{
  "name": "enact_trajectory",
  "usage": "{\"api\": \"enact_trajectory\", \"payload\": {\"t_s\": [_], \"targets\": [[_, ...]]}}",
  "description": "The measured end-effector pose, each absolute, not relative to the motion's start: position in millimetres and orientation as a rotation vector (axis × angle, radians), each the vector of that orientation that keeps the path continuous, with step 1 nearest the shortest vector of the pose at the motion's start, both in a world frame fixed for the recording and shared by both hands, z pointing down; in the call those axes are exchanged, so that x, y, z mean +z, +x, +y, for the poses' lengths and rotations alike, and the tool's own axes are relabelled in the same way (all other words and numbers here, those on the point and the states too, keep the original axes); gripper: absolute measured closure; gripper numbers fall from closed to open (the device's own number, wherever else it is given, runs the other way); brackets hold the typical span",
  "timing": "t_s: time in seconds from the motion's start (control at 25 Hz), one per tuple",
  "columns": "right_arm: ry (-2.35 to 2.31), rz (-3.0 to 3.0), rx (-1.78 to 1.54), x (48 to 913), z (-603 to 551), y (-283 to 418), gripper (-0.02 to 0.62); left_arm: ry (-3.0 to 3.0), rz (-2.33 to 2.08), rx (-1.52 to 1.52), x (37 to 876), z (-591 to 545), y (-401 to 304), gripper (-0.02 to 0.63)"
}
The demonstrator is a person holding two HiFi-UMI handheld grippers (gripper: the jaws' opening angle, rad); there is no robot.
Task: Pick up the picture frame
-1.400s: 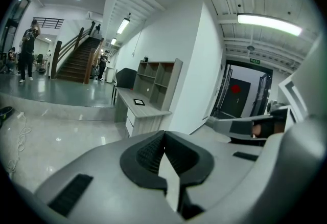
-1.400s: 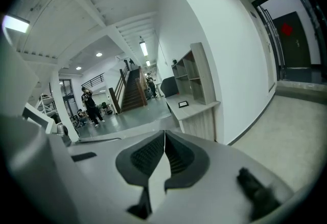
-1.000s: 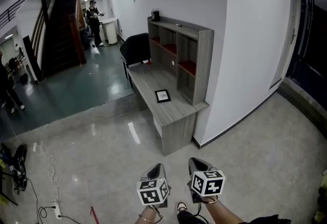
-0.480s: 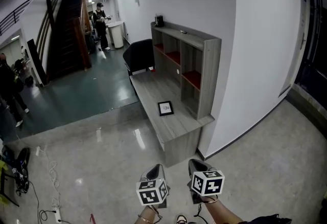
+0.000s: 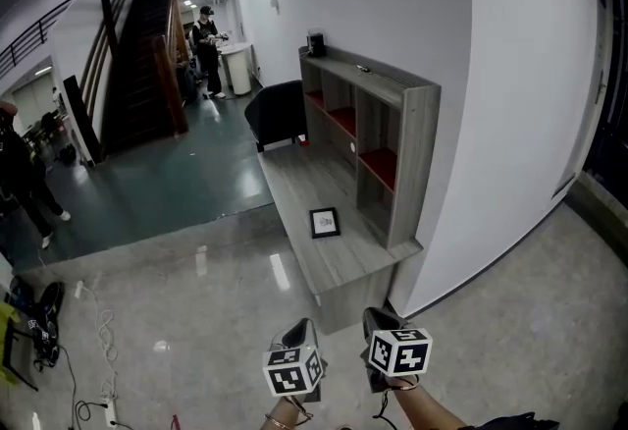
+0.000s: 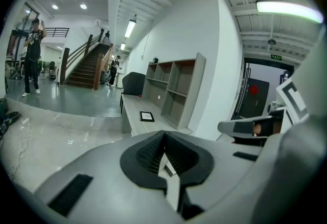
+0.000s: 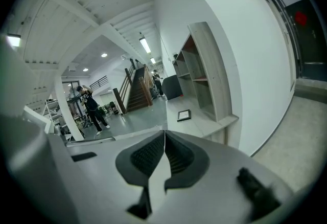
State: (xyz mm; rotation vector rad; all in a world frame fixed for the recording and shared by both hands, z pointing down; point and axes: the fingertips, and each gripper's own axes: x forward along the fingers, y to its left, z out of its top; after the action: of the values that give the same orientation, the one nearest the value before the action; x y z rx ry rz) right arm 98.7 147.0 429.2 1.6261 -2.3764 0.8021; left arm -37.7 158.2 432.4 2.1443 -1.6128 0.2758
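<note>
A small black picture frame [image 5: 325, 222] with a white picture lies flat on the grey wooden desk [image 5: 339, 266], near its front end. The left gripper view shows the frame [image 6: 147, 116] far ahead on the desk, and so does the right gripper view [image 7: 184, 115]. My left gripper [image 5: 302, 331] and right gripper [image 5: 375, 320] are side by side at the bottom of the head view, over the floor, well short of the desk. Both are shut with nothing between the jaws.
A grey shelf unit [image 5: 378, 143] with red-backed cubbies stands on the desk against the white wall. A black chair [image 5: 278, 112] sits at the desk's far end. Beyond are stairs [image 5: 147, 65] and people [image 5: 209, 50]. Cables and a power strip [image 5: 108, 406] lie on the floor at left.
The desk and picture frame have come nearer and lower in the head view as both grippers travel forward together. The jaws stay shut.
</note>
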Motion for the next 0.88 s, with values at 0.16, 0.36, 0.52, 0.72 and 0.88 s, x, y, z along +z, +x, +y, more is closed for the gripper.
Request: {"api": "enact_trajectory", "payload": {"t_s": [0.16,0.36,0.52,0.72,0.88], "targets": [[1.603,-2.381,0.822,436,134,100,0.563,2.121,-1.632,0.284,438,146,-39,0.592],[1.590,-2.369,0.872,446,124,102,0.563,2.100,-1.636,0.307,446,139,-39,0.592],[1.581,-2.363,0.887,450,116,102,0.563,2.083,-1.633,0.319,452,130,-41,0.592],[1.590,-2.354,0.883,453,98,108,0.563,2.095,-1.626,0.309,453,108,-35,0.592],[1.604,-2.358,0.869,450,78,108,0.563,2.119,-1.613,0.307,452,86,-32,0.592]]}}
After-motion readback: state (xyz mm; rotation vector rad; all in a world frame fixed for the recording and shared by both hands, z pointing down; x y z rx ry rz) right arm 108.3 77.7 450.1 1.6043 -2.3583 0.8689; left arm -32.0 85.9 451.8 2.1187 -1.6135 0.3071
